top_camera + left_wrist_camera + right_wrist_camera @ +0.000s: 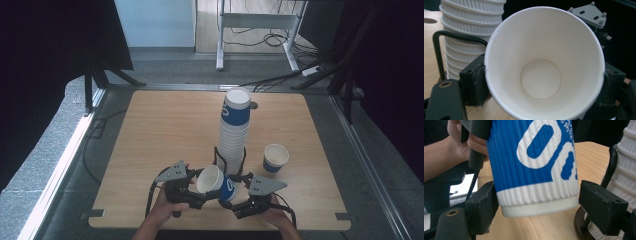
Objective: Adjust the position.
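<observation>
A: Item one, tilted paper cup (pixel 216 183), blue and white ribbed, count one. Location: near edge of the table (pixel 165 125), lying on its side in the air between the two hand-held grippers, open mouth toward the person's left.

B: Held by?

A: Left hand-held gripper (pixel 200 196) clamps it near the rim; in the left gripper view both pads press the cup (pixel 544 65) wall. Right hand-held gripper (pixel 239 196): in the right gripper view the cup's base (pixel 536 170) sits between its jaws, one pad against the wall, the other standing off with a gap. Jaws parted, not gripping.

B: Surroundings?

A: Item two, stack of nested cups (pixel 234 132), count one stack, individual cups too many to tally, top one blue-banded. It stands in a black wire holder (pixel 218 156) just behind the held cup, touching distance from both grippers. Item three, single upright cup (pixel 275 158), count one, right of the stack, apart from it.

B: Obstructions?

A: The stack and its holder stand directly behind the held cup; the loose cup sits off to the right rear.

B: Open room?

A: Left half of the table bare, far corners bare. The grippers work close to the near edge.
</observation>
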A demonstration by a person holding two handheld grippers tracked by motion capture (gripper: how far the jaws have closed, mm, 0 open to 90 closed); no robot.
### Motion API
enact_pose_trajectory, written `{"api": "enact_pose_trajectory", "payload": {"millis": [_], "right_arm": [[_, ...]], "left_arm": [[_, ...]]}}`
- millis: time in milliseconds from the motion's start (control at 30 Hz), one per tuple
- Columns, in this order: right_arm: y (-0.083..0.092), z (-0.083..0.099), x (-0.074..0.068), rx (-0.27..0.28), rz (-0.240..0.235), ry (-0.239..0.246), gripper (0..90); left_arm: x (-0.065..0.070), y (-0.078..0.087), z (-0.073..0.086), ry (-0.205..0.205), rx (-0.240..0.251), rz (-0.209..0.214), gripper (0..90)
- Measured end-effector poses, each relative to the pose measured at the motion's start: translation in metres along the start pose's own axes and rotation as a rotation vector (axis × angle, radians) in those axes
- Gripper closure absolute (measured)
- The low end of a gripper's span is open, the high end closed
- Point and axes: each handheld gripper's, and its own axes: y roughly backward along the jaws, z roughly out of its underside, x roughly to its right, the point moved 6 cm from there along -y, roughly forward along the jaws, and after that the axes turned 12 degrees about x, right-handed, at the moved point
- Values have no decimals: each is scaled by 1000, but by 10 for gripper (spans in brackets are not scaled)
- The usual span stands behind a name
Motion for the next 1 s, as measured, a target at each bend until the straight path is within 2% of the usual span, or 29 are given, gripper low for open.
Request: {"api": "enact_pose_trajectory", "payload": {"millis": [300, 467, 767, 1000], "right_arm": [[8, -3, 3, -16, 16, 16, 167], [10, -2, 1, -50, 10, 36, 159], [13, -2, -2, -86, 20, 58, 139], [17, -7, -1, -87, 28, 65, 136]], "left_arm": [[-2, 7, -3, -42, -20, -26, 169], [-1, 6, -3, -75, -48, -46, 169], [-2, 8, -4, -86, -63, -58, 169], [-4, 8, -2, -132, -110, -103, 169]]}}
